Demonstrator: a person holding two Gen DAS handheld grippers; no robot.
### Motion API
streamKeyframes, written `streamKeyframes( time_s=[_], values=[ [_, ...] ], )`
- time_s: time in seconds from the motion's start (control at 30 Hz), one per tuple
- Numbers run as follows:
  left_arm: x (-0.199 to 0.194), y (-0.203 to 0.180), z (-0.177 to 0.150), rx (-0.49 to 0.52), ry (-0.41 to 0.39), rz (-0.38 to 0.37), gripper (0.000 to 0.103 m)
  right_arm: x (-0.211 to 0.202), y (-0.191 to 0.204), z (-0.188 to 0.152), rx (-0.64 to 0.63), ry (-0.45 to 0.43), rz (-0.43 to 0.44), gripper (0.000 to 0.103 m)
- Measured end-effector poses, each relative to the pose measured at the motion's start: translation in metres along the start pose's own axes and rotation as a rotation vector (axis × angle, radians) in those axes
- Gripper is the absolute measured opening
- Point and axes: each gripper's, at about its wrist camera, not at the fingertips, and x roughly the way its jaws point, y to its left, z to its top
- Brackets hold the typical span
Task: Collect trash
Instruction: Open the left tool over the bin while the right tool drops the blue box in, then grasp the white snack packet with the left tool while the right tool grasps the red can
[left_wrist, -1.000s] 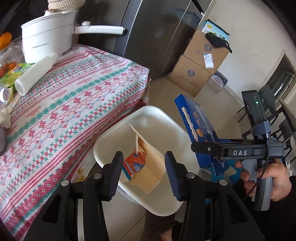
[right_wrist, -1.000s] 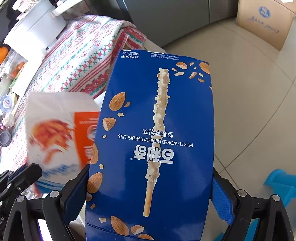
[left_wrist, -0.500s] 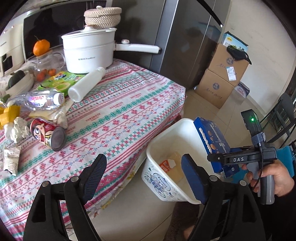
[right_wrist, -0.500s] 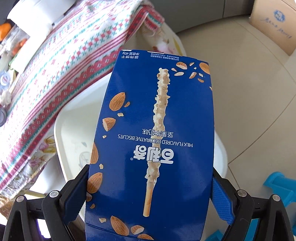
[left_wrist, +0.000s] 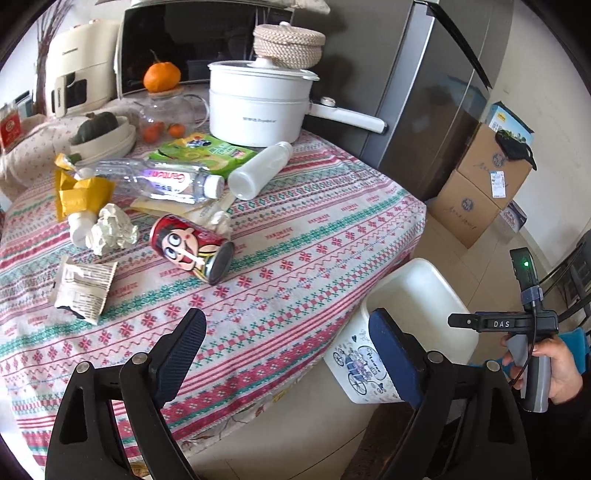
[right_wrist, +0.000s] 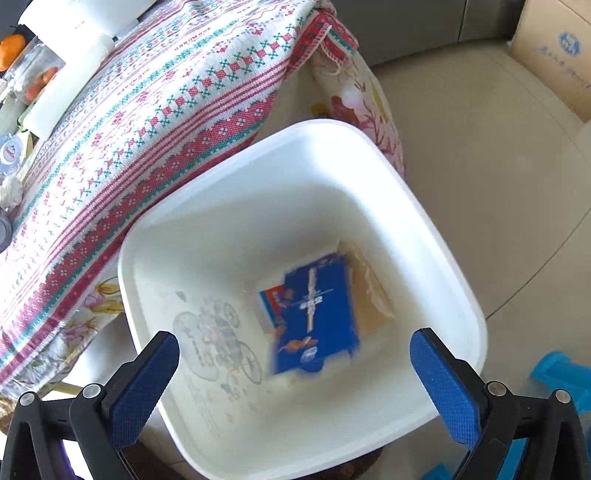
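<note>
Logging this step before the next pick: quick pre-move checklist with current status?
1. Right gripper empty: ok, jaws wide apart, nothing between them.
2. Blue biscuit box in the white bin: ok, it sits inside the walls, though blurred, so settled or not cannot tell.
3. Left gripper ready: ok, open and empty, over the near edge of the tablecloth.
4. Trash left on the table: not ok, the red can, crumpled paper, clear bottle and torn wrapper are still there.
5. Path to the can: ok, bare cloth between it and the left gripper.
6. Bin room: ok, plenty of inner wall shows above the box.
</note>
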Motion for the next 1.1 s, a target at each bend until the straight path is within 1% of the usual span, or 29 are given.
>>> streamKeyframes(
  time_s=[0.13, 0.33, 0.43, 0.53, 0.63, 0.77, 0.83, 0.97, 1.03, 1.1],
  values=[
    [-0.012, 0.032, 0.002, -0.053, -0.019, 0.039, 0.091, -0.002, 0.008, 0.0, -0.007, -0.004, 0.007, 0.103],
    [-0.03, 0.083, 0.005, -0.137, -0.05, 0.102, 0.091, -0.004, 0.032, 0.004, -0.04, -0.016, 0.02, 0.103],
    [-0.032, 0.11, 0.005, -0.185, -0.044, 0.136, 0.091, -0.006, 0.049, 0.006, -0.074, -0.019, 0.022, 0.103],
    [-0.03, 0.135, 0.005, -0.22, -0.031, 0.155, 0.091, -0.008, 0.071, 0.007, -0.126, -0.023, 0.027, 0.103],
    [-0.018, 0.154, 0.005, -0.219, 0.005, 0.191, 0.091, -0.012, 0.094, 0.011, -0.187, -0.027, 0.036, 0.103],
    [0.011, 0.174, 0.003, -0.186, 0.079, 0.246, 0.091, -0.015, 0.121, 0.017, -0.245, -0.029, 0.062, 0.103],
    [0.024, 0.183, 0.002, -0.185, 0.103, 0.248, 0.091, -0.013, 0.133, 0.022, -0.261, -0.023, 0.077, 0.103],
    [0.044, 0.193, 0.005, -0.186, 0.109, 0.221, 0.091, -0.011, 0.153, 0.03, -0.285, -0.019, 0.095, 0.103],
    [0.055, 0.195, 0.007, -0.173, 0.124, 0.225, 0.091, -0.01, 0.162, 0.032, -0.297, -0.021, 0.099, 0.103],
    [0.069, 0.199, 0.006, -0.165, 0.159, 0.243, 0.091, -0.007, 0.168, 0.033, -0.304, -0.018, 0.105, 0.103]
  ],
)
